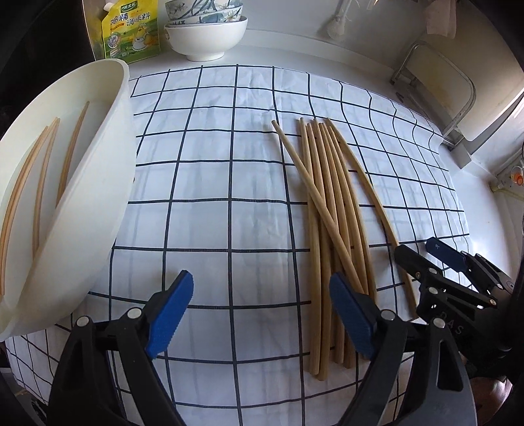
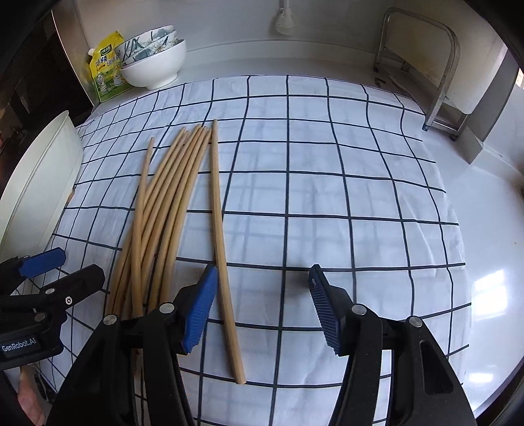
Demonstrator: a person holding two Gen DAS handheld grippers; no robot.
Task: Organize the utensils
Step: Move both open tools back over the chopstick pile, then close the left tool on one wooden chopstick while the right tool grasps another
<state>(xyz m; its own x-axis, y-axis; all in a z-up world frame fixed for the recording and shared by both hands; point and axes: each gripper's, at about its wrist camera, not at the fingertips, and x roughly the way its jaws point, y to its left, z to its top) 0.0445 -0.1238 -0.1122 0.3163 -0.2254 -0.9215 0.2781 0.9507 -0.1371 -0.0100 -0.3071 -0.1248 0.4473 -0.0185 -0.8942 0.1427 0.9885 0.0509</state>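
A bundle of wooden chopsticks (image 1: 330, 209) lies on the checked cloth (image 1: 209, 183), fanned out lengthwise. My left gripper (image 1: 262, 311) stands open over bare cloth, with its right pad (image 1: 350, 314) against the bundle's near ends and nothing between the jaws. To the left, a white tub (image 1: 98, 183) holds more chopsticks (image 1: 42, 170). In the right wrist view my right gripper (image 2: 262, 311) is open. One separate chopstick (image 2: 219, 229) lies on the cloth between its jaws, close to the left pad (image 2: 199, 308). The bundle (image 2: 167, 196) lies just left of that pad.
Stacked bowls (image 2: 154, 62) and a yellow seasoning pouch (image 2: 104, 72) stand at the back left. A metal folding rack (image 2: 422, 65) leans at the back right. A brush (image 2: 283, 23) hangs on the wall. The right gripper (image 1: 425, 254) shows beside the left one (image 2: 62, 272).
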